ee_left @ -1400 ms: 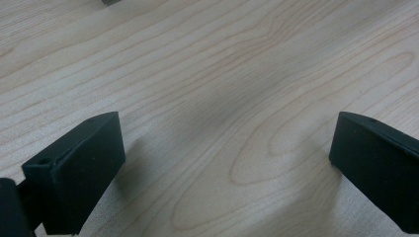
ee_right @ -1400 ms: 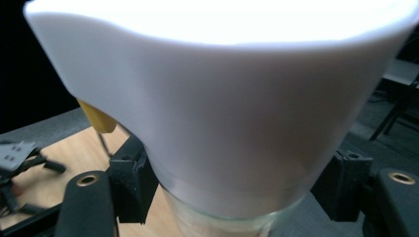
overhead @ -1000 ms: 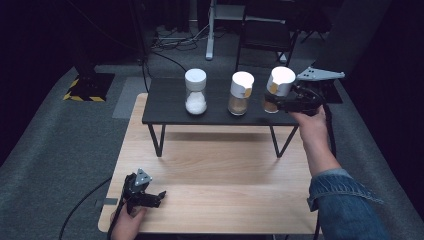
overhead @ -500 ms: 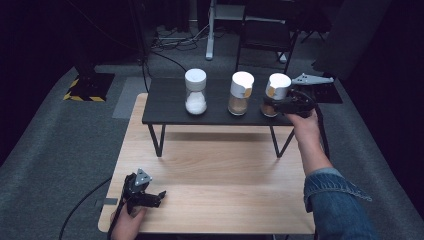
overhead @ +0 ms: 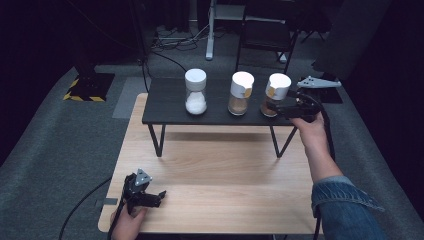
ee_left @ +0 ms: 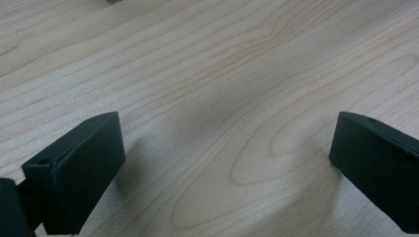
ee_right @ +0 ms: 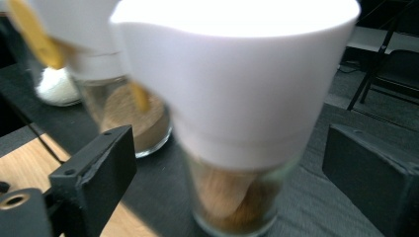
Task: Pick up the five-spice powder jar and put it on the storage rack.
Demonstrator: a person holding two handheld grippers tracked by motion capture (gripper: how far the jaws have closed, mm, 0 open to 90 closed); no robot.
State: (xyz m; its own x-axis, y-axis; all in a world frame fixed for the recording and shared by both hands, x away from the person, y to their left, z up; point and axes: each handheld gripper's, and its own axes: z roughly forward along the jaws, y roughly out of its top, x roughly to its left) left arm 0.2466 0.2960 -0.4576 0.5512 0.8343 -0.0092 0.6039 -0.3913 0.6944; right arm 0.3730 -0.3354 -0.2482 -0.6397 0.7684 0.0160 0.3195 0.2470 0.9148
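Observation:
Three white-lidded glass jars stand in a row on a black shelf (overhead: 165,107): one with white grains (overhead: 195,92), a middle one with brown powder (overhead: 241,93), and a right one with brown contents (overhead: 276,95). My right gripper (overhead: 279,109) reaches in from the right around the right jar's lower part. In the right gripper view this jar (ee_right: 237,113) stands between the jaws of the right gripper (ee_right: 230,148) with a gap on each side; the jaws have just been opening. My left gripper (overhead: 156,196) rests open on the wooden table (overhead: 225,170), and the left gripper (ee_left: 227,138) has nothing between its jaws.
The black shelf stands on thin legs over the far half of the wooden table. Behind the right jar in the right gripper view sit the middle jar (ee_right: 133,118) and the white-grain jar (ee_right: 57,86). Dark floor, cables and stands lie beyond the table.
The right jar came down slightly onto the shelf, and the right gripper's jaws spread away from it. The left gripper kept still.

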